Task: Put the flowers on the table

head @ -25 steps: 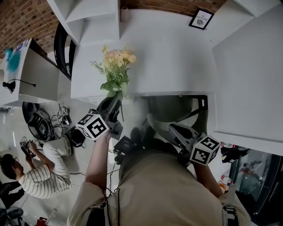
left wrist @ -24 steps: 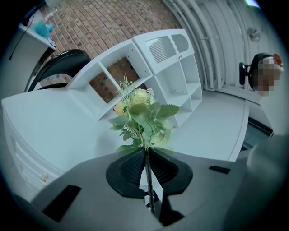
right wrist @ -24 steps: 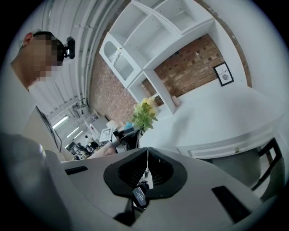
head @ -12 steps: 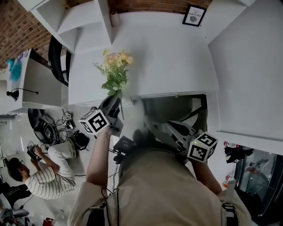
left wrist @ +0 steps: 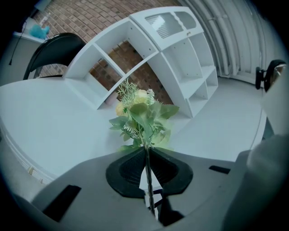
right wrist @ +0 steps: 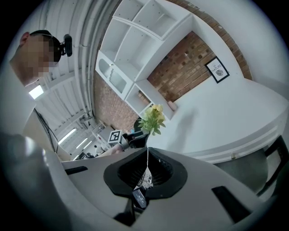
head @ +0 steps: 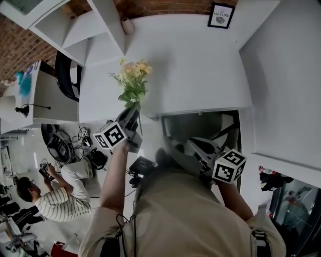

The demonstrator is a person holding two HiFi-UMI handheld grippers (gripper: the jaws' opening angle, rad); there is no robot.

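We grip the flowers (head: 132, 80) by the stem in our left gripper (head: 131, 113). In the left gripper view its jaws are clenched on the thin stem, which runs straight up between the ribbed pads (left wrist: 131, 169) to the green leaves and pale yellow blooms (left wrist: 142, 115). The bunch is in the air, not resting on anything. From the head view, the blooms sit over the near left part of the white table (head: 200, 65), and the gripper itself is just off the table's near edge.

Our right gripper (head: 175, 150) is lower and to the right, close to our body and well apart from the flowers. In the right gripper view its jaws (right wrist: 147, 151) are pressed together at the tips with nothing between them. The flowers (right wrist: 152, 118) show beyond them.

A white shelf unit (head: 95, 25) stands at the table's far left against a brick wall (head: 20, 25). A small framed picture (head: 221, 14) leans at the table's far side. A black chair (head: 65, 70) is beside the table on the left. A person in a striped shirt (head: 55, 201) sits on the floor at lower left among cables.
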